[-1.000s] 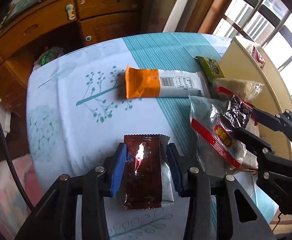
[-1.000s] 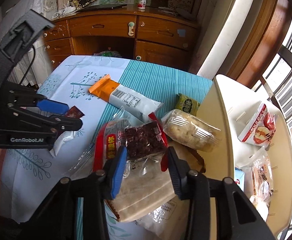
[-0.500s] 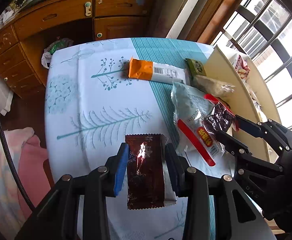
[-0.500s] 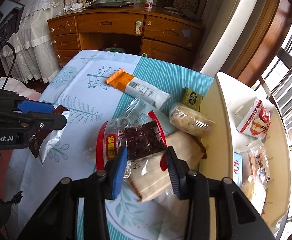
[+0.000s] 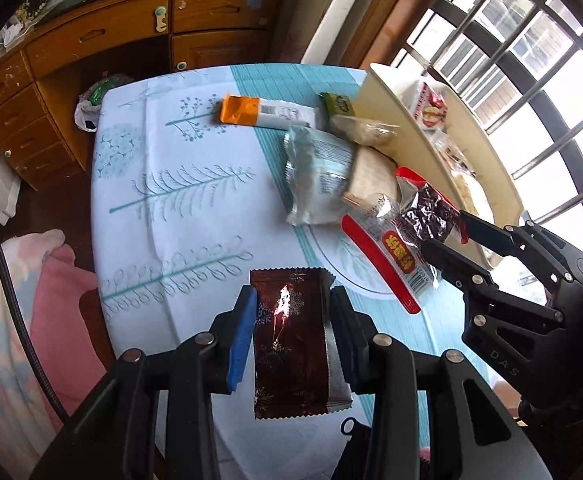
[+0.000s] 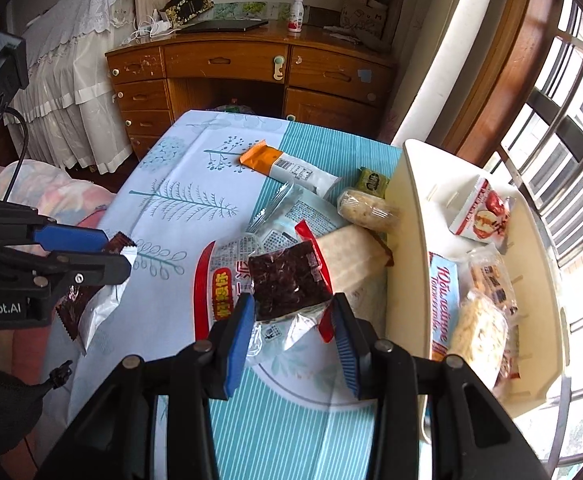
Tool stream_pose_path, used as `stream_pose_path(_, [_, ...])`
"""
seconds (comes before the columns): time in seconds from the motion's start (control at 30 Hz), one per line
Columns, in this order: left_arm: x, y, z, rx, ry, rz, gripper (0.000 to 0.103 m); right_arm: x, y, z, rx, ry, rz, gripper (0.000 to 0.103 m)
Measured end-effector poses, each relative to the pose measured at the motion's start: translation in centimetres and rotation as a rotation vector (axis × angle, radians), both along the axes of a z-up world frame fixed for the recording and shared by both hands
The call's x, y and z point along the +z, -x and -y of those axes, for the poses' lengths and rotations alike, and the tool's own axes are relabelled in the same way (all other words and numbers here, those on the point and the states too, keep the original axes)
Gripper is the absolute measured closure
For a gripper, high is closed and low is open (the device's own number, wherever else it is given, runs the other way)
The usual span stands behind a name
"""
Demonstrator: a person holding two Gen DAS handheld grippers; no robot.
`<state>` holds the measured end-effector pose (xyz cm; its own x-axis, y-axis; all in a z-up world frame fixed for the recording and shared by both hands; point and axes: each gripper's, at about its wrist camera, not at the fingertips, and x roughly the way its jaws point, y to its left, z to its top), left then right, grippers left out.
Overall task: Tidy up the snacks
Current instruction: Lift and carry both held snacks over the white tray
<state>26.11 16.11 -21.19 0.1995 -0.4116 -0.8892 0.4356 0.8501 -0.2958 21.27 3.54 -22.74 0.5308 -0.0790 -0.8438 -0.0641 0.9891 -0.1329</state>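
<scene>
My left gripper (image 5: pixel 291 300) is shut on a dark brown snack packet (image 5: pixel 289 344) with a silver back, held in the air over the near edge of the table. My right gripper (image 6: pixel 293 312) is shut on a clear, red-edged packet of dark dried fruit (image 6: pixel 287 280), held above the snack pile. The left wrist view shows the right gripper (image 5: pixel 445 236) at right with its packet (image 5: pixel 395 248). The right wrist view shows the left gripper (image 6: pixel 111 252) at left. A cream organizer tray (image 6: pixel 411 208) with several snacks stands along the table's right side.
On the blue-patterned tablecloth (image 5: pixel 179 200) lie an orange-and-white packet (image 5: pixel 267 114), a small green packet (image 5: pixel 337 104), a pale blue packet (image 5: pixel 319 172) and a beige one (image 5: pixel 371 176). A wooden desk (image 6: pixel 251 68) stands behind; a pink blanket (image 5: pixel 51 300) lies left.
Both grippers have risen and drawn back from the table, each keeping its packet. The table and the snack pile look smaller and farther away than before.
</scene>
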Motion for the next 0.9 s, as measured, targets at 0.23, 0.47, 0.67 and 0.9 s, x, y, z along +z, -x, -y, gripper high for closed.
stream_pose_path(0.23, [1.8, 3.6, 1.8, -0.021, 0.052, -0.018, 0.067, 1.5, 3.2, 0.9, -0.017, -0.001, -0.017, 0.063])
stream_pose_path(0.47, [4.1, 6.2, 4.2, 0.0, 0.08, 0.011, 0.067, 2.6, 6.1, 2.8, -0.036, -0.044, -0.05, 0.063])
stream_pose_path(0.67, [6.0, 7.8, 6.5, 0.047, 0.107, 0.047, 0.067, 3.8, 8.2, 5.3, -0.023, -0.067, -0.05, 0.063])
stream_pose_path(0.9, [8.0, 9.5, 10.4, 0.096, 0.134, 0.102, 0.067, 5.6, 9.8, 9.2, 0.011, -0.079, -0.003, 0.063])
